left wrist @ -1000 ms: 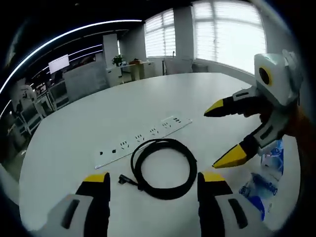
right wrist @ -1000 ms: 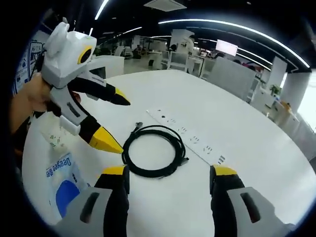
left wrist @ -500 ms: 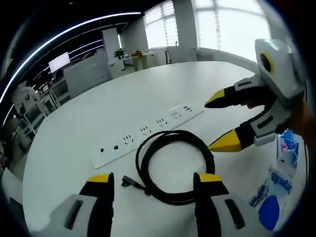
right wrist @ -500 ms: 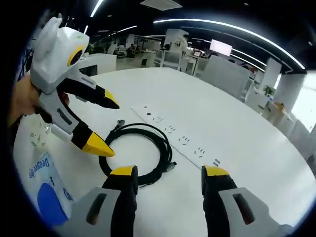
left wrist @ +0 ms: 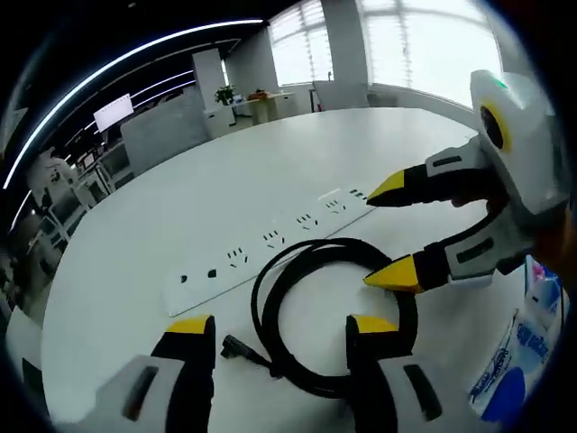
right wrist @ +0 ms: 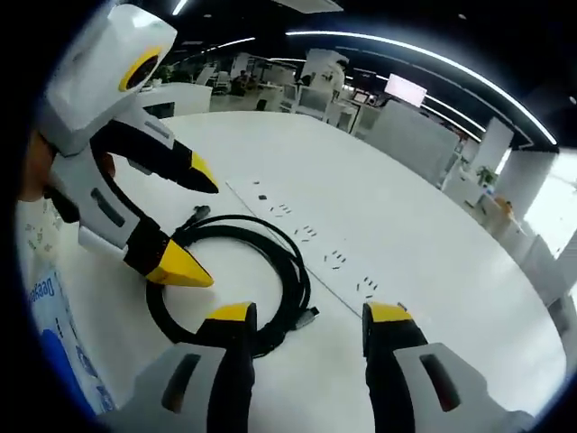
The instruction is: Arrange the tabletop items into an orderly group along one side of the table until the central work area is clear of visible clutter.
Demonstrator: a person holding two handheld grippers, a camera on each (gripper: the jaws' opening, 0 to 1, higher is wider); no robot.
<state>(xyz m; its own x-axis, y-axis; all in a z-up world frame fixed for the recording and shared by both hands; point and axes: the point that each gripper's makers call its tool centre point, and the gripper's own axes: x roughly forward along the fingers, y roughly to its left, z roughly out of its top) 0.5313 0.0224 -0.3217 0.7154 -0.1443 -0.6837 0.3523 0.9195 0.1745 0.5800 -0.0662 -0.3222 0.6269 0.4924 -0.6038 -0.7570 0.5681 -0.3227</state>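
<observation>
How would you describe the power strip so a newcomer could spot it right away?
On the white table, look just beyond the black coiled cable. There the power strip lies flat: a long, thin white bar with a row of sockets along its top, the one straight, pale item beside the dark round coil and the blue-printed packet.

Open-plan office: desk rows (right wrist: pixel 297 99), wall screen (right wrist: pixel 407 88), blinds (left wrist: pixel 424 41).

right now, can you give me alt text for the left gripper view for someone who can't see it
A coiled black cable lies on a white table in front of a long white power strip, with the left gripper open just before the coil. The right gripper reaches in from the right, jaws open over the coil's far side, and a blue-and-white packet lies at the right edge.
</observation>
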